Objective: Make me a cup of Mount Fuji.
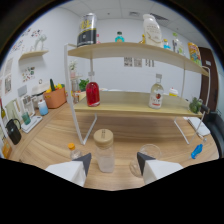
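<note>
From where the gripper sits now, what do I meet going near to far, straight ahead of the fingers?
Open gripper → clear jar with wooden lid, standing between the fingers → white rack leg → red bottle on the lower shelf → black-and-yellow can on the top shelf.

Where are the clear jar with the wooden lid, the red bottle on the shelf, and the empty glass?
Clear jar with wooden lid (104,150): gripper view, on its glass body, between the open tongs.
Red bottle (92,94): gripper view, on its red middle.
Empty clear glass (148,151): gripper view, on its rim.
</note>
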A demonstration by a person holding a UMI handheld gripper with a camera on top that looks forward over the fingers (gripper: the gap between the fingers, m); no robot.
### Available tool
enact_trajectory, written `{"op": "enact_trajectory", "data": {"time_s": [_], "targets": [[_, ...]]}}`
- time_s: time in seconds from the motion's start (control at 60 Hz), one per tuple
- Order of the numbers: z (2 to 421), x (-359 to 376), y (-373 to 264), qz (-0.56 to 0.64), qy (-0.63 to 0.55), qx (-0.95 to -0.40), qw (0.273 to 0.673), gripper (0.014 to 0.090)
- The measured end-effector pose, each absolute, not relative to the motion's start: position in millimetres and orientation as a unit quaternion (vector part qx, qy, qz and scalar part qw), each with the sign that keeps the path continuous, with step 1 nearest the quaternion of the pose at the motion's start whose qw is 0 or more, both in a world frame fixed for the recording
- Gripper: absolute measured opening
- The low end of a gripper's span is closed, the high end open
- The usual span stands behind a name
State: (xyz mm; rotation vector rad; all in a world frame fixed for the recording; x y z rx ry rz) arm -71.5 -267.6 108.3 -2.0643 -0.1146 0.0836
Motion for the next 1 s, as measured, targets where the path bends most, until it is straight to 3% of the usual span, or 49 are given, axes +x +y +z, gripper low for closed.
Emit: {"op": "enact_trajectory", "data": {"time_s": [0.15, 0.267, 0.417, 0.667, 0.75, 0.883, 1.0], "targets": [[132.9, -36.1, -289.3, 0.013, -0.015, -0.864, 0.503, 0.086], [138.7, 1.3, -302.8, -0.026, 0.015, -0.889, 0.457, 0.0848], [202.0, 19.9, -299.4, -0.025, 0.03, -0.89, 0.455, 0.0852], [342.1, 13.4, -247.3, -0.003, -0.005, -0.862, 0.508, 0.0855], [380.4, 14.9, -216.9, 0.002, -0.005, -0.839, 0.544, 0.0866], [412.3, 18.8, -170.4, 0.009, 0.009, -0.81, 0.586, 0.0866], [415.6, 25.8, -132.5, 0.005, 0.019, -0.791, 0.612, 0.0858]]}}
